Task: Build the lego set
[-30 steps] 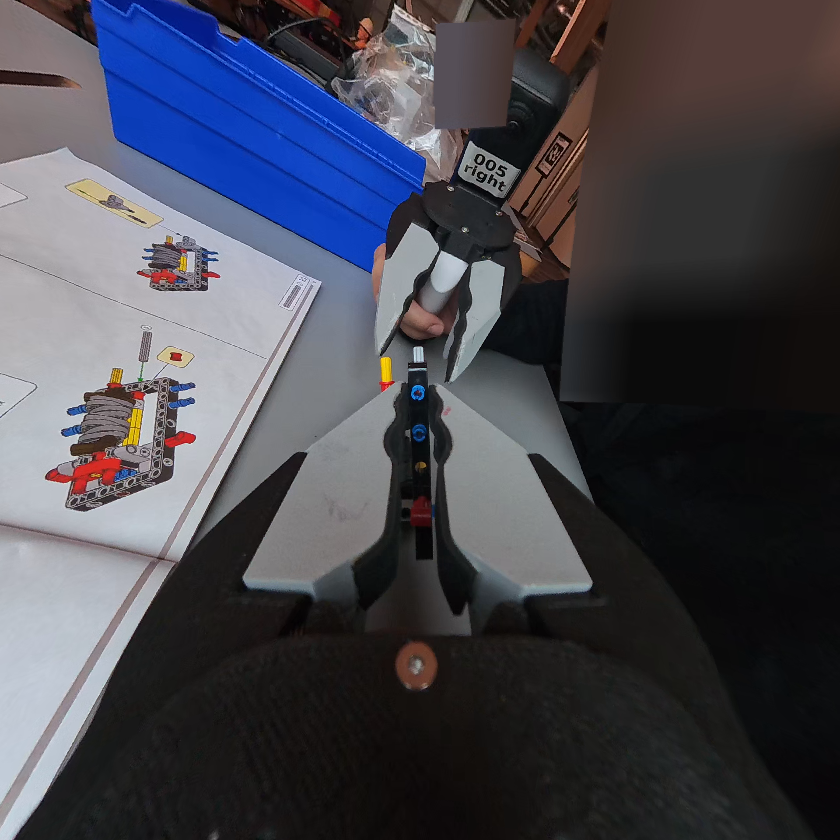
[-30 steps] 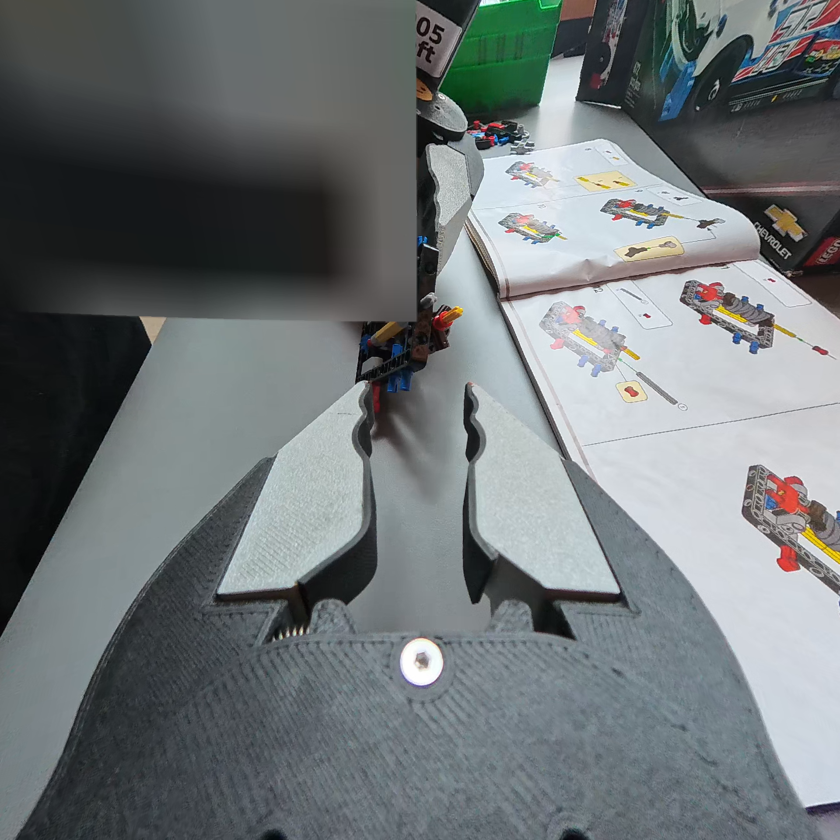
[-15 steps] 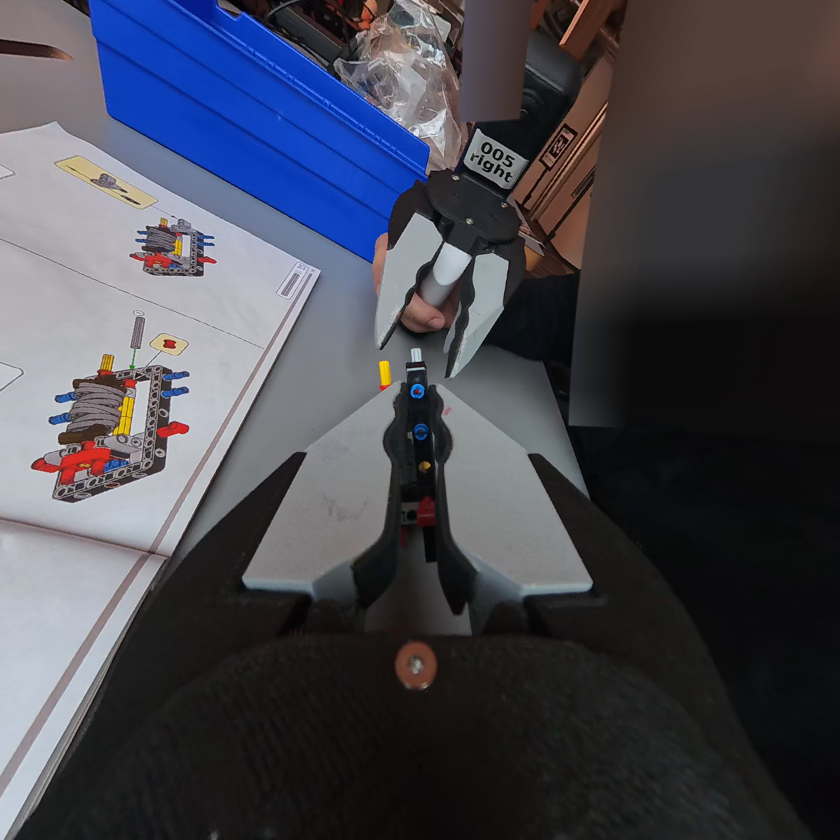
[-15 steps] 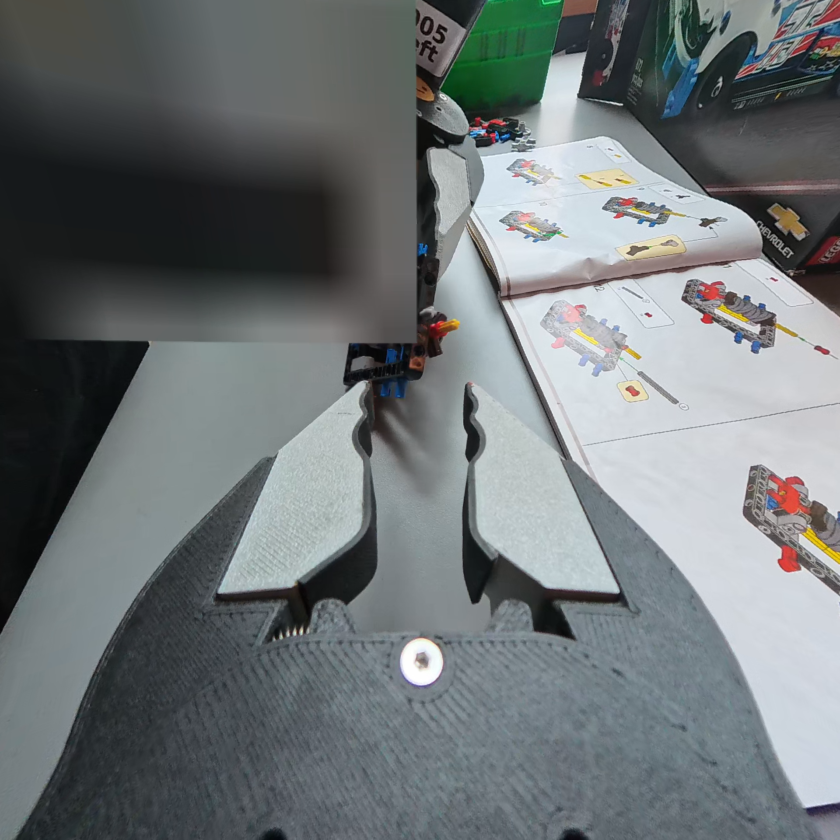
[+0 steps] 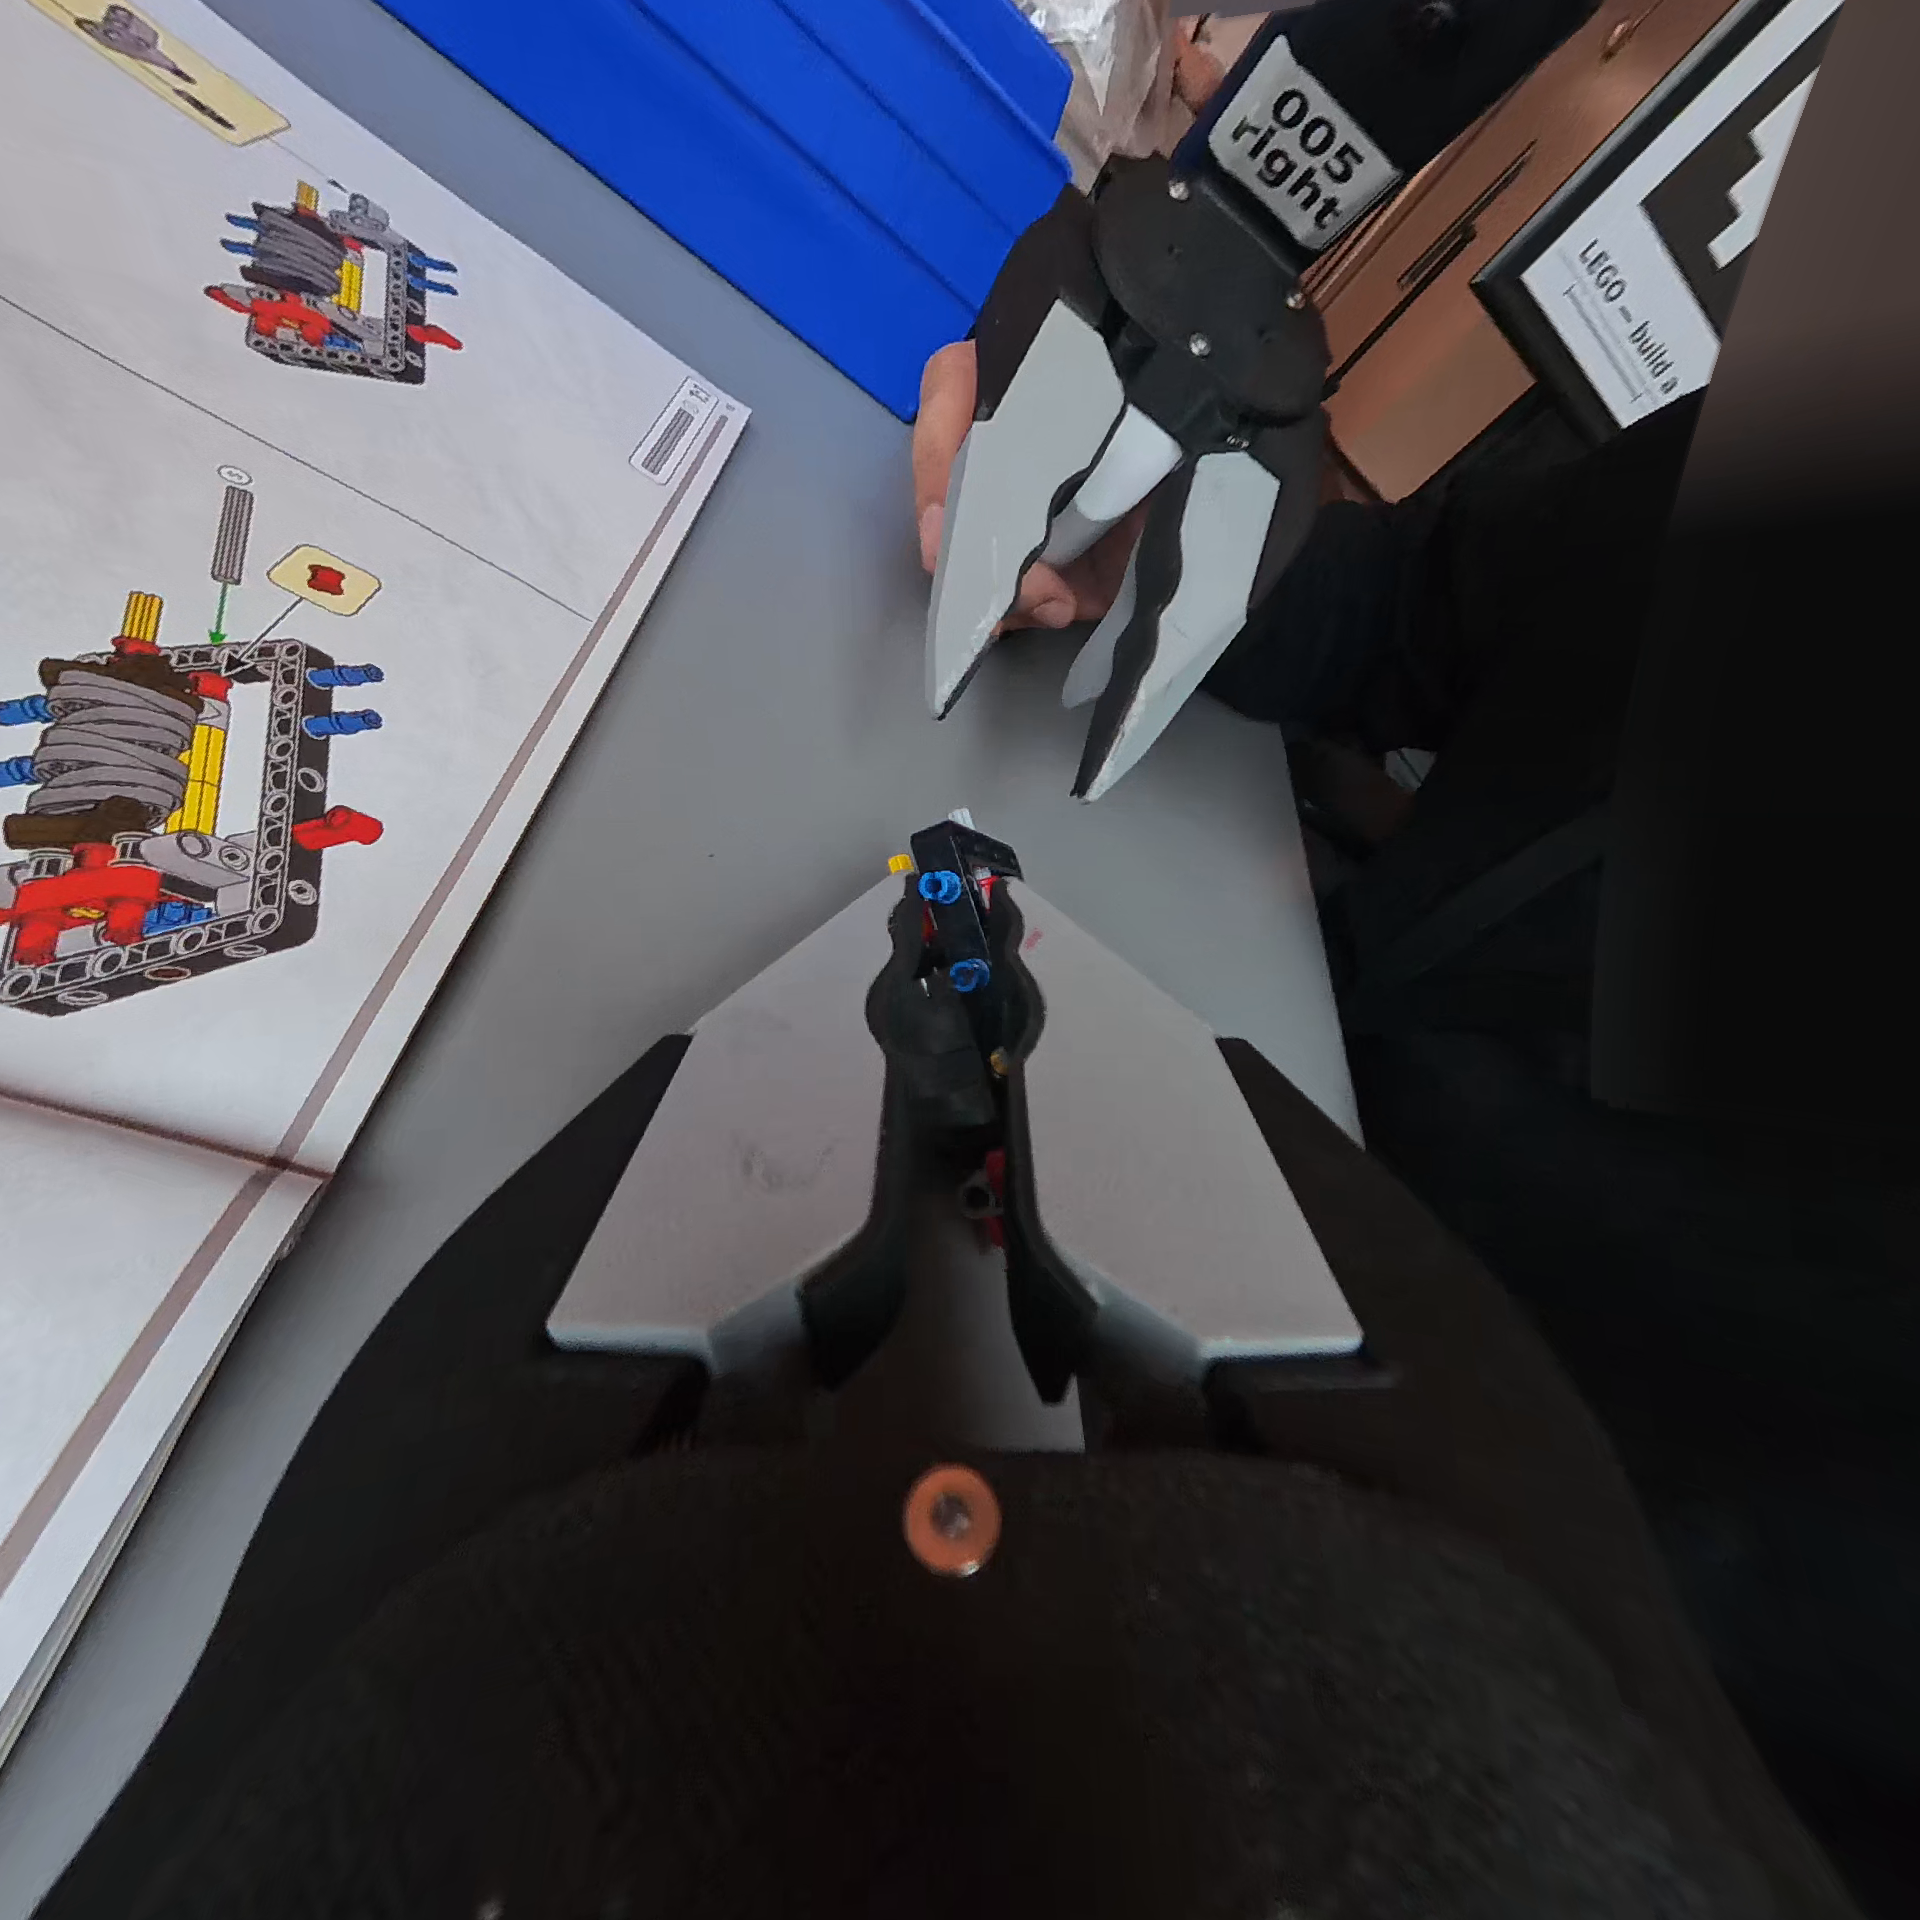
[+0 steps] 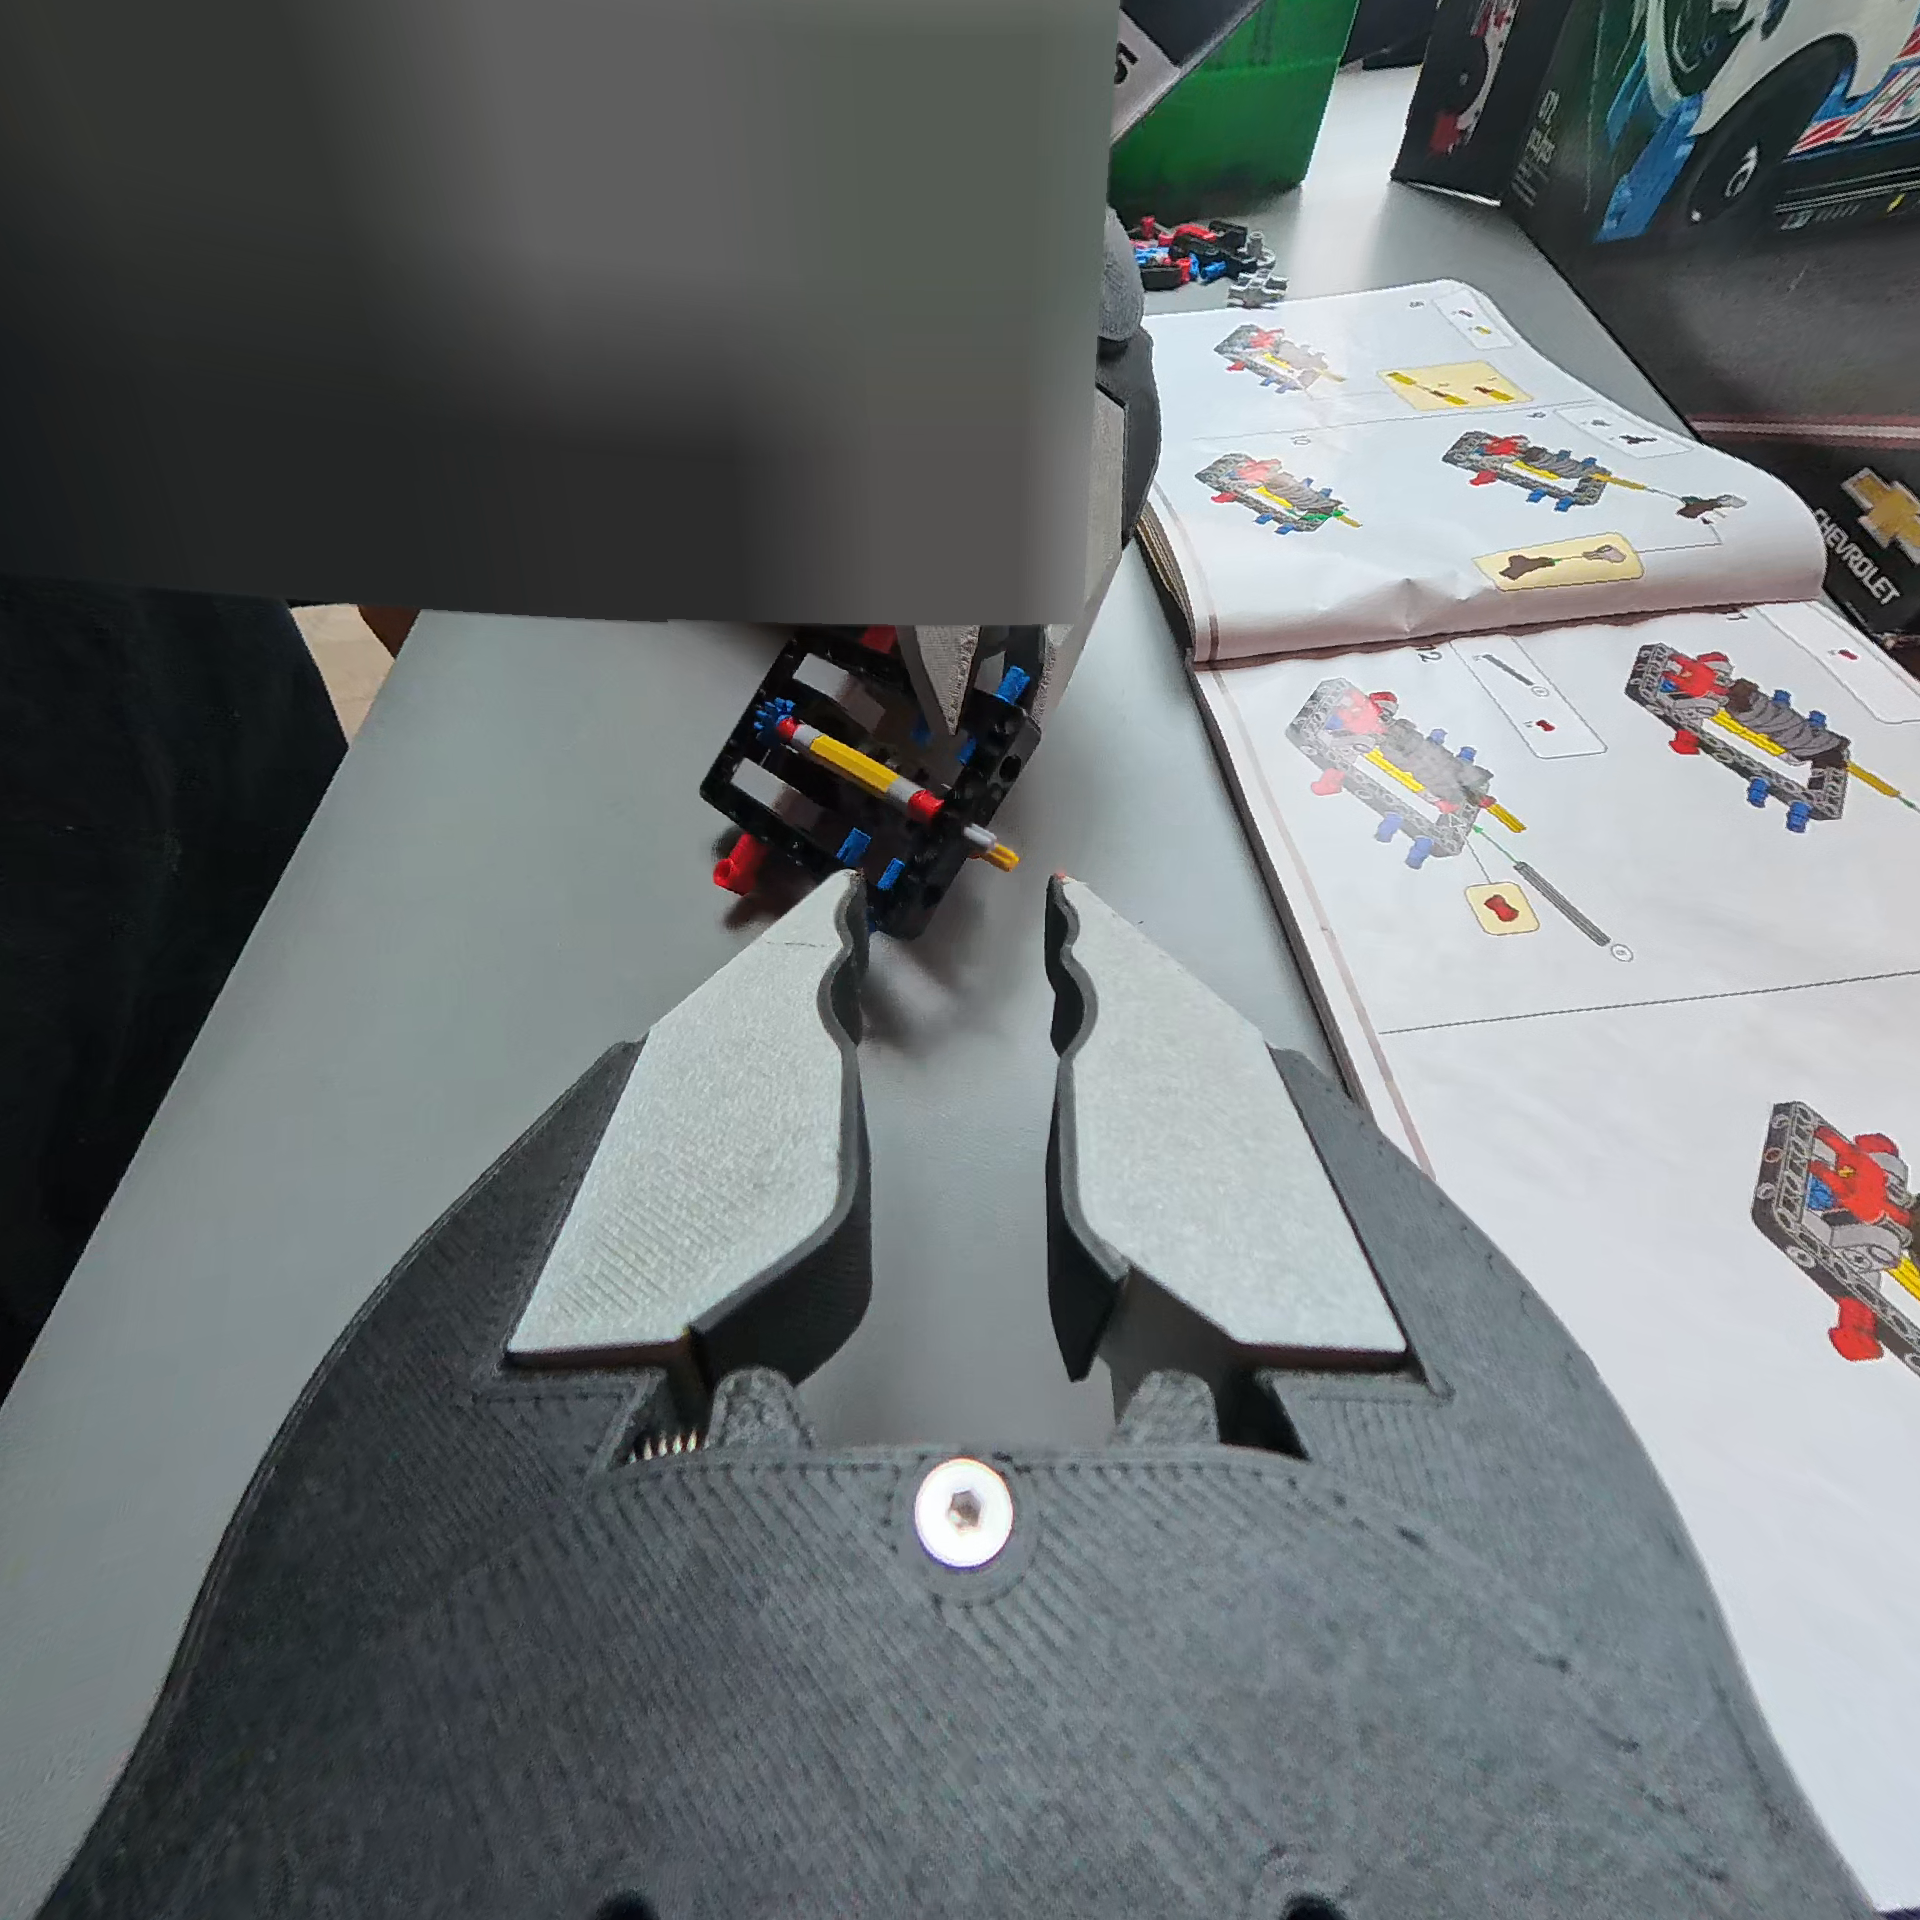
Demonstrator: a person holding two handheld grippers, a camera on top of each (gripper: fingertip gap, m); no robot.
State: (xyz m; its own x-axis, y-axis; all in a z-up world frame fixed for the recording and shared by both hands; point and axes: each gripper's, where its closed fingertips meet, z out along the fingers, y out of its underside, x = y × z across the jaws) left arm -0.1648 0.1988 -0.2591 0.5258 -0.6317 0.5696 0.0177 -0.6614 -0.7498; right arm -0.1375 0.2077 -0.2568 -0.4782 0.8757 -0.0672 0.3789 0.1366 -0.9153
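Left view: my left tongs (image 5: 954,914) clamp the frame (image 5: 961,883) at centre, edge-on. Right view: right tongs (image 6: 951,904) apart, empty, just below the frame (image 6: 873,790). Mid-assembly, I think; next, fetch a piece per the manual (image 6: 1558,831).

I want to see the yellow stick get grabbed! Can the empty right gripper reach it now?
Probably yes. The right gripper is open and empty, and the yellow axle lies exposed on the near side of the black frame, just ahead. The left gripper clamps the frame's far side.
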